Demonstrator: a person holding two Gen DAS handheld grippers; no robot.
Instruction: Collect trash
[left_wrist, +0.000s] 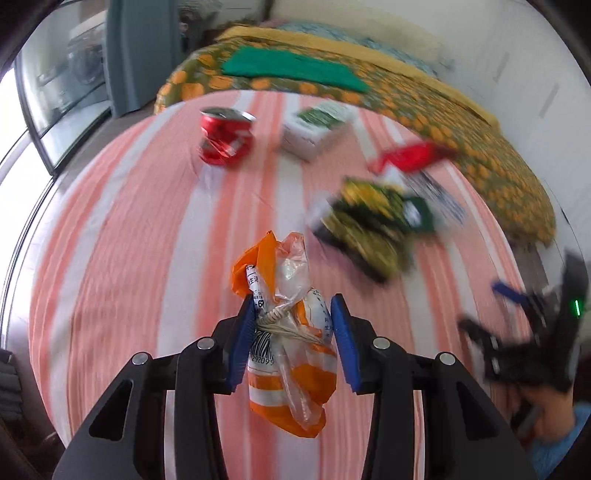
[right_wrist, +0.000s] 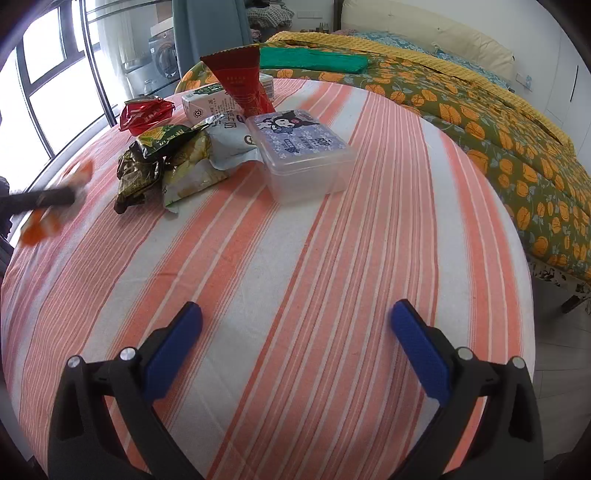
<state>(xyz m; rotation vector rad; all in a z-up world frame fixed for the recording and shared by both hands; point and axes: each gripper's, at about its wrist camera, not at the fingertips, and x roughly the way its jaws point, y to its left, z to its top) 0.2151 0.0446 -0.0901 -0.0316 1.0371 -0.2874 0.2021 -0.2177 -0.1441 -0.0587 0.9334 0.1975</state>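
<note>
My left gripper (left_wrist: 293, 301) is shut on a crumpled orange and clear plastic wrapper (left_wrist: 291, 354), which hangs above the striped tablecloth (left_wrist: 129, 258). In the right wrist view the wrapper (right_wrist: 37, 229) is an orange blur at the far left. My right gripper (right_wrist: 295, 308) is open over bare cloth with nothing between its fingers. More trash lies beyond: a crushed red can (left_wrist: 226, 136), a milk carton (left_wrist: 317, 129), a red tube-shaped packet (right_wrist: 243, 81), green and yellow snack bags (right_wrist: 162, 158) and a clear plastic box (right_wrist: 303, 155) with a cartoon label.
A bed with an orange-flowered quilt (right_wrist: 498, 129) runs along the table's far and right sides, and a folded green cloth (right_wrist: 314, 61) lies on it. A window (right_wrist: 44, 74) with dark frames is at the left. The round table's edge (right_wrist: 524, 258) drops off at right.
</note>
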